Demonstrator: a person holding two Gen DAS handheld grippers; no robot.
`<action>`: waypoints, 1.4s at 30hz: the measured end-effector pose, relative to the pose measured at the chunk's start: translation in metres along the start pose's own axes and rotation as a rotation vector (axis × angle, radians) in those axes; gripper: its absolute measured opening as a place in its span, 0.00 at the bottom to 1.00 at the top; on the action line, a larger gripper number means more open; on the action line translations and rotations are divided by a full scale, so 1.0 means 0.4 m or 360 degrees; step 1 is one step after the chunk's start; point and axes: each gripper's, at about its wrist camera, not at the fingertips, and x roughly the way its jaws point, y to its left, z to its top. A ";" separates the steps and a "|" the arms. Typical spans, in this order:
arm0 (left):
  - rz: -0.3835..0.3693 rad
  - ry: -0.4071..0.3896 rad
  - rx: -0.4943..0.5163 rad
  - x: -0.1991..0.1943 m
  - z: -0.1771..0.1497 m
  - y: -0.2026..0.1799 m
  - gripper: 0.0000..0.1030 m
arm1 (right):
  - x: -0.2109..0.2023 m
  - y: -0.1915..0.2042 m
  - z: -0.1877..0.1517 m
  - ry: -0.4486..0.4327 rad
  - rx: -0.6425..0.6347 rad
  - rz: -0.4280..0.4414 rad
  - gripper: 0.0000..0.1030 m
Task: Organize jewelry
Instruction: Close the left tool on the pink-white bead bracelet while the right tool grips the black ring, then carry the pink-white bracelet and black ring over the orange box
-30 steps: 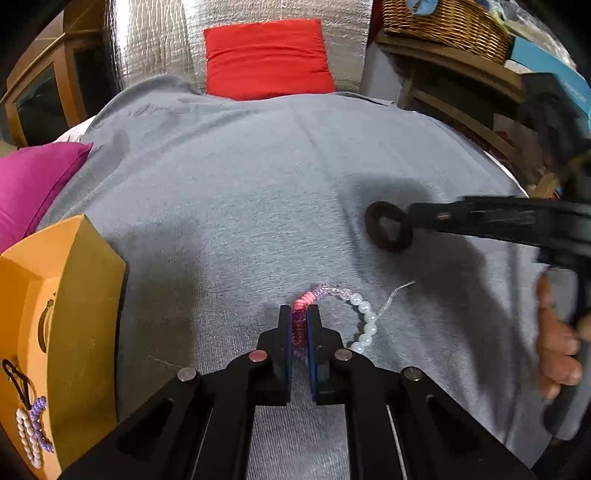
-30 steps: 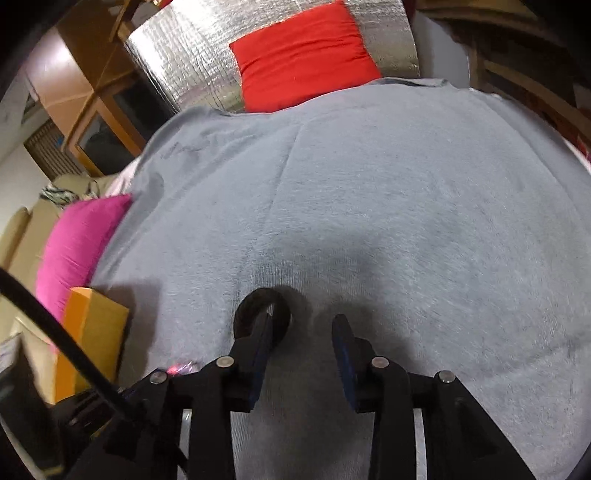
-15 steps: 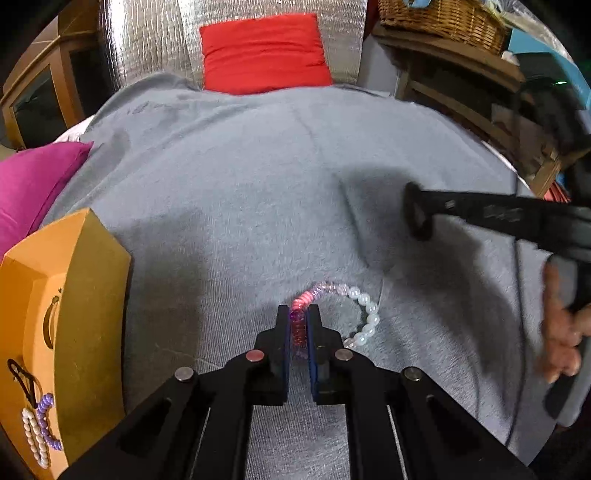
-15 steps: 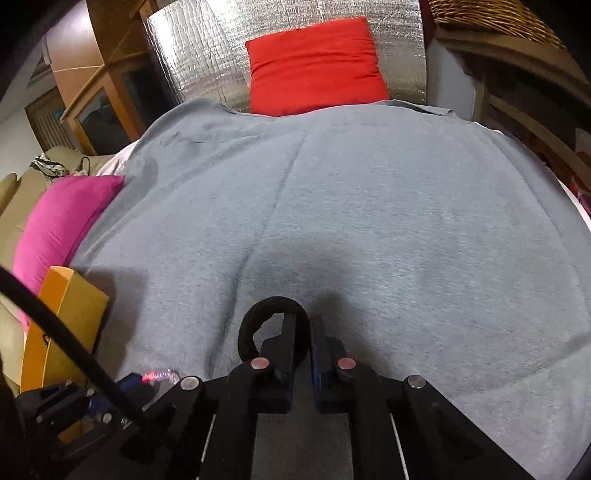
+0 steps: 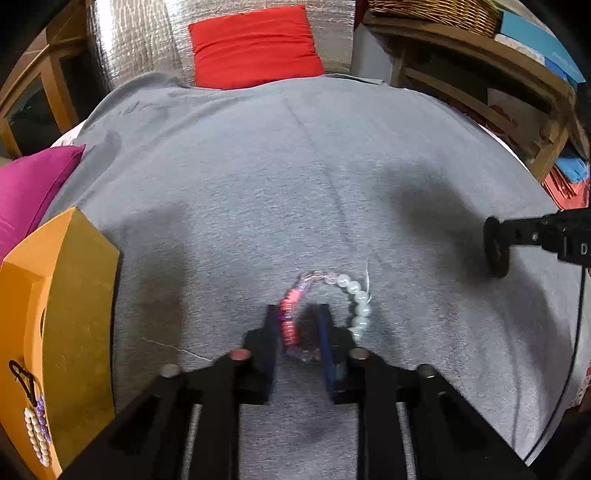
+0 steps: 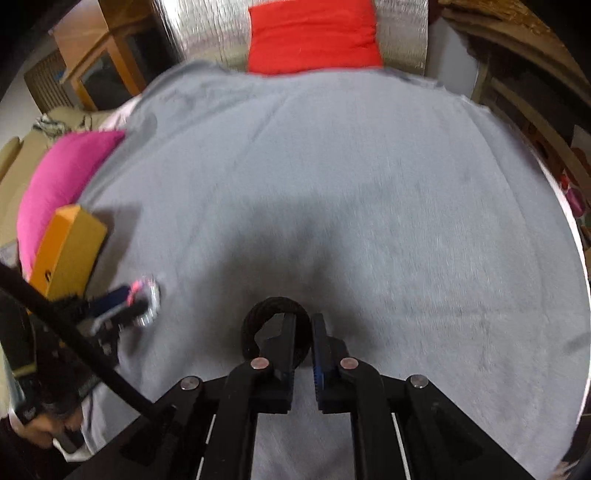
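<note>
A beaded bracelet (image 5: 345,291) of pink, purple and white beads lies on the grey cloth (image 5: 295,184). My left gripper (image 5: 298,314) stands open over it, its jaws apart with the pink beads between them. The bracelet and left gripper also show blurred in the right wrist view (image 6: 144,295). My right gripper (image 6: 303,325) is shut on a black hair tie (image 6: 275,310), held just above the cloth. The right gripper and hair tie show edge-on at the right of the left wrist view (image 5: 496,247). An orange box (image 5: 55,332) at the left holds a bead bracelet (image 5: 37,432).
A pink cushion (image 5: 26,188) lies left of the box. A red cushion (image 5: 255,44) rests against a silver backing at the far edge. A wooden shelf (image 5: 480,62) with a wicker basket (image 5: 432,11) stands at the right. A cable (image 6: 74,339) crosses the right wrist view.
My left gripper has opened and let go of the pink beads. My right gripper shut on the hair tie and drew back to the right with it.
</note>
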 end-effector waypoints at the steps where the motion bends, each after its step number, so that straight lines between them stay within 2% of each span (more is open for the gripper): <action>1: 0.0005 0.0001 0.0014 -0.002 -0.001 -0.009 0.09 | 0.006 -0.008 -0.001 0.0042 0.0013 0.0009 0.10; 4: 0.0000 -0.0002 0.0047 -0.007 -0.001 -0.027 0.07 | 0.015 -0.028 -0.002 0.0076 0.0044 0.0016 0.12; 6: -0.0017 -0.0003 0.0050 -0.011 0.000 -0.033 0.07 | 0.015 -0.039 -0.002 0.0101 0.0058 0.0009 0.23; 8: -0.0031 -0.0007 0.0049 -0.014 0.000 -0.037 0.07 | 0.007 -0.049 -0.004 0.0078 0.0073 0.0025 0.24; 14: -0.0024 0.0010 0.0082 0.002 0.002 -0.043 0.07 | 0.012 -0.058 -0.021 0.0041 0.0087 0.0032 0.24; 17: -0.0042 0.0002 0.0055 0.001 0.005 -0.035 0.07 | 0.023 -0.037 -0.027 0.0009 0.0036 -0.0011 0.10; 23: -0.0061 -0.0109 -0.0005 -0.039 0.014 -0.029 0.07 | -0.045 -0.035 -0.023 -0.0153 0.0061 0.0057 0.10; 27: -0.0061 -0.0203 -0.0051 -0.097 0.016 -0.017 0.07 | -0.066 -0.037 -0.022 -0.0193 0.0084 0.0092 0.10; 33: -0.0069 -0.0396 -0.0128 -0.228 0.008 0.021 0.07 | -0.088 0.013 -0.031 -0.0281 0.0071 0.0152 0.10; 38: -0.0012 -0.0550 -0.0207 -0.361 -0.033 0.072 0.07 | -0.112 0.103 -0.023 -0.0357 0.0041 0.0248 0.10; 42: 0.0090 -0.0664 -0.0276 -0.477 -0.083 0.142 0.07 | -0.151 0.197 -0.037 -0.0424 -0.0037 0.0367 0.10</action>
